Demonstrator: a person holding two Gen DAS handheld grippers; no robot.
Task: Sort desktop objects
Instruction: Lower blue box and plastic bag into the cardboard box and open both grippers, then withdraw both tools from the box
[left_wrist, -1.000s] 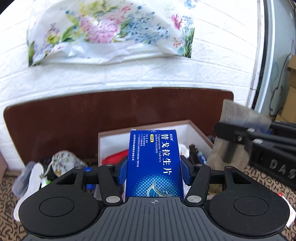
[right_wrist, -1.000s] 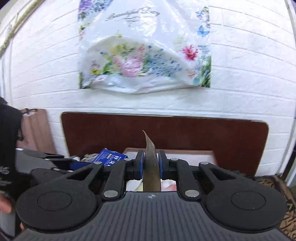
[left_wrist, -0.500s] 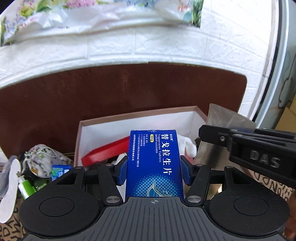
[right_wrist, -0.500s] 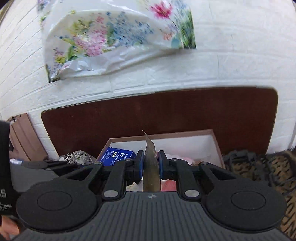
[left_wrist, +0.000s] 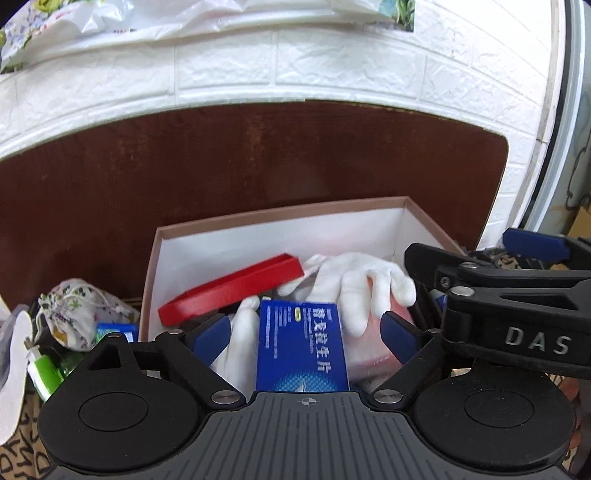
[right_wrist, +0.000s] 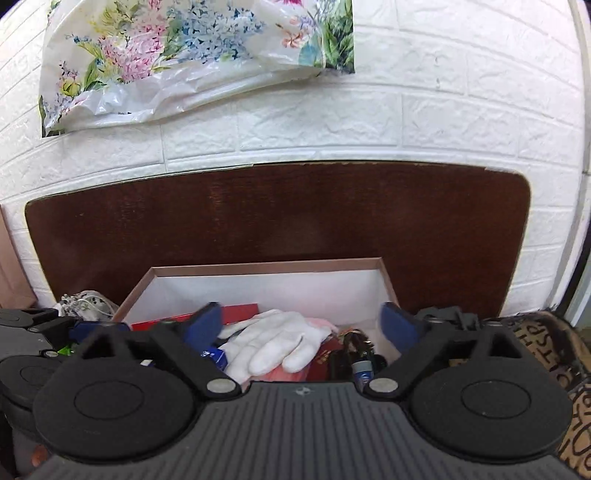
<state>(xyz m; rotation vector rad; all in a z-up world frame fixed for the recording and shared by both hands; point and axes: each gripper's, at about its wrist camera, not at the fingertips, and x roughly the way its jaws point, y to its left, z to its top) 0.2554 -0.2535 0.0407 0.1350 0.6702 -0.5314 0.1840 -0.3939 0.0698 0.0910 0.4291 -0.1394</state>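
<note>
Left wrist view: the left gripper (left_wrist: 304, 326) has its jaws spread wide, and the blue medicine box (left_wrist: 302, 352) sits loose between them, touching neither pad, lying on a white glove (left_wrist: 354, 284) inside the open cardboard box (left_wrist: 280, 218). A red lid (left_wrist: 232, 286) leans in the box's left part. The right gripper (right_wrist: 301, 321) is also spread wide and holds nothing, poised over the same box.

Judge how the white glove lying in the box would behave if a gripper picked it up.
The white glove drapes limply over the clutter in the cardboard box, so it would probably sag and dangle. It looks like thin fabric, likely very light. Its loose fingers might snag on neighbouring items such as the red lid.
</note>
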